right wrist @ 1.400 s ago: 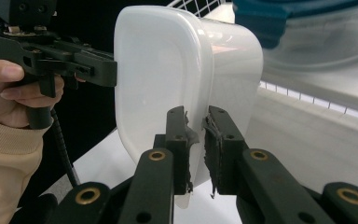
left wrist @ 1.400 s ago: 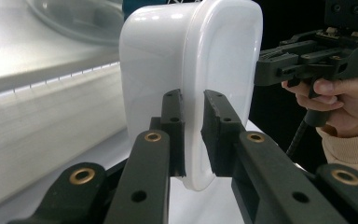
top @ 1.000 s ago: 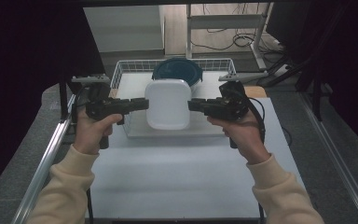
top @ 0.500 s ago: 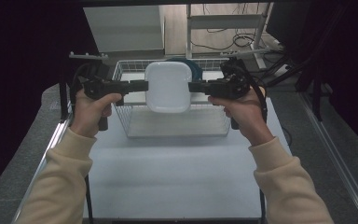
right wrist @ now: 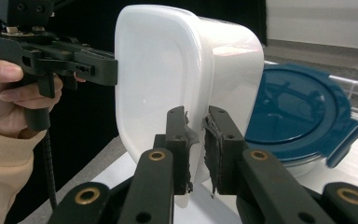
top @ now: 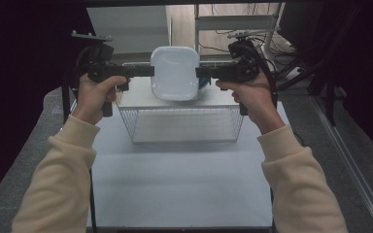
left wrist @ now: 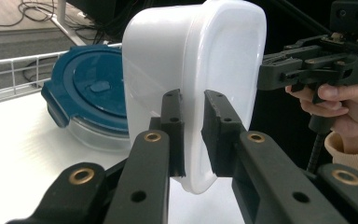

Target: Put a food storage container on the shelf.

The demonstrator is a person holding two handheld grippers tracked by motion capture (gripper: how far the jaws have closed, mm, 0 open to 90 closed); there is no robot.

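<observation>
A white plastic tub (top: 175, 73) hangs in the air, tipped so its open side faces the person, above the wire basket (top: 184, 127). My left gripper (top: 150, 71) is shut on the tub's left rim, and my right gripper (top: 198, 73) is shut on its right rim. In the left gripper view the black pads (left wrist: 172, 130) pinch the tub's (left wrist: 214, 56) edge. The right gripper view shows the same pinch, its pads (right wrist: 177, 149) pressing on the tub's (right wrist: 168, 70) wall. A round glass container with a blue lid (left wrist: 93, 88) sits behind the tub on a white surface.
The wire basket stands at the far middle of the white table (top: 175, 184). A rail (left wrist: 9, 70) of the basket runs behind the blue-lidded container (right wrist: 293, 116). Cables and a metal frame (top: 252, 29) lie beyond the table. Dark curtains flank both sides.
Both hands have carried the tub upward and away from the person, from low over the basket to well above it. The grips have not changed.
</observation>
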